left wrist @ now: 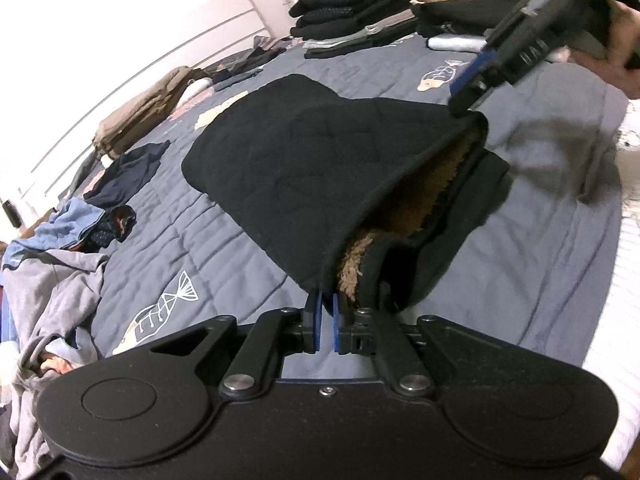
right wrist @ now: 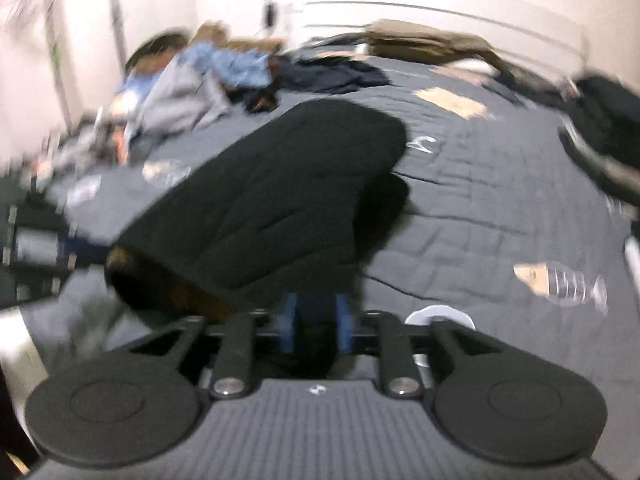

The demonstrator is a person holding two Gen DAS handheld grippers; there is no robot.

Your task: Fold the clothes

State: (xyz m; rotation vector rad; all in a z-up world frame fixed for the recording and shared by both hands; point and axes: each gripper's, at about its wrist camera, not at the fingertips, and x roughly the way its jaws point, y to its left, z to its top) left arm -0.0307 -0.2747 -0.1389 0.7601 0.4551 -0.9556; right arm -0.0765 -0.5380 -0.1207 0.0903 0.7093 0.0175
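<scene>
The left hand-held gripper (left wrist: 325,314) sat low in the left wrist view, its blue pads nearly together and pinching the near edge of a black quilted garment (left wrist: 304,160). Brown fleece lining (left wrist: 404,208) showed where that edge curled open beside the pinch. The garment hung lifted between the two tools, part folded over on itself, above the grey-blue bedspread (left wrist: 500,280) with fish prints. At its far corner the right hand-held gripper (left wrist: 466,100) came in from the upper right, its tip closed on the cloth.

In the blurred right wrist view, the right tool's pads were drawn in narrowly with black fabric between them, and the garment stretched away from it over the bed.

Left of the garment lay a loose heap of grey and light-blue clothes (left wrist: 60,264), then a dark navy piece (left wrist: 128,172) spread flat. Farther off a tan folded item (left wrist: 140,120) rested near the bed's edge. At the far side stood stacks of folded dark clothes (left wrist: 352,4), with a white wall behind.
</scene>
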